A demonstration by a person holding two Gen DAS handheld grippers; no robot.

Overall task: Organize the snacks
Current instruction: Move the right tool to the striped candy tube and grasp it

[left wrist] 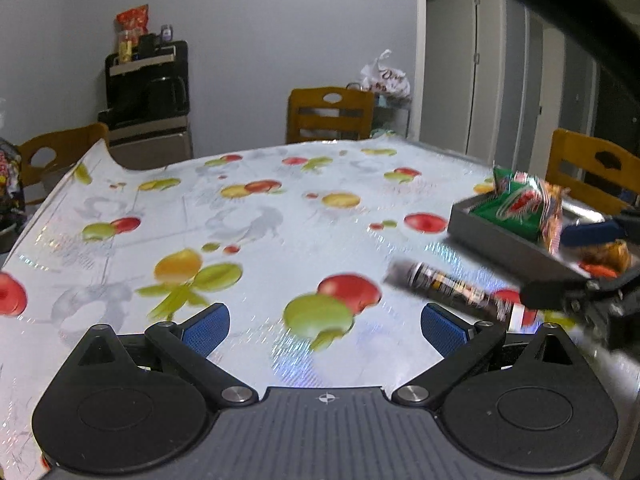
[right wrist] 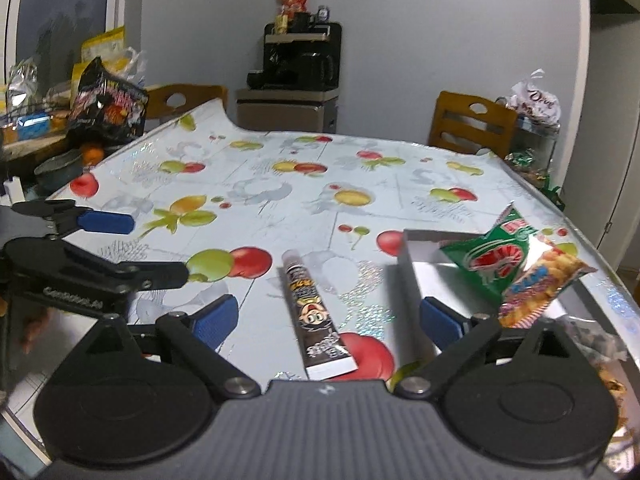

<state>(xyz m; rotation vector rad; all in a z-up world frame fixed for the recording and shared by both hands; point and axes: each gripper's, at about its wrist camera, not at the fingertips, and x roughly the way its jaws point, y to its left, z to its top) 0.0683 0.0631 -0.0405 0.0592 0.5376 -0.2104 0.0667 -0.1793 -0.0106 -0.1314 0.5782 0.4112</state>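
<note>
A long dark snack stick packet [right wrist: 316, 316] lies flat on the fruit-print tablecloth [right wrist: 280, 208]. My right gripper [right wrist: 327, 318] is open, and the packet lies between its blue pads [right wrist: 214, 316] without touching them. To its right a low grey box [right wrist: 412, 256] holds a green packet [right wrist: 496, 256] and an orange-pink packet [right wrist: 536, 288]. My left gripper [left wrist: 325, 330] is open over bare cloth with nothing between its fingers. In the left wrist view the stick packet [left wrist: 452, 292] lies to the right, with the box [left wrist: 500, 240] behind it.
The box stands near the table's right edge [right wrist: 592, 248]. Wooden chairs [right wrist: 472, 124] stand at the far side and corners. A black snack bag [right wrist: 106, 104] and clutter sit beyond the left edge. A cabinet with a coffee machine [right wrist: 296, 64] stands against the wall.
</note>
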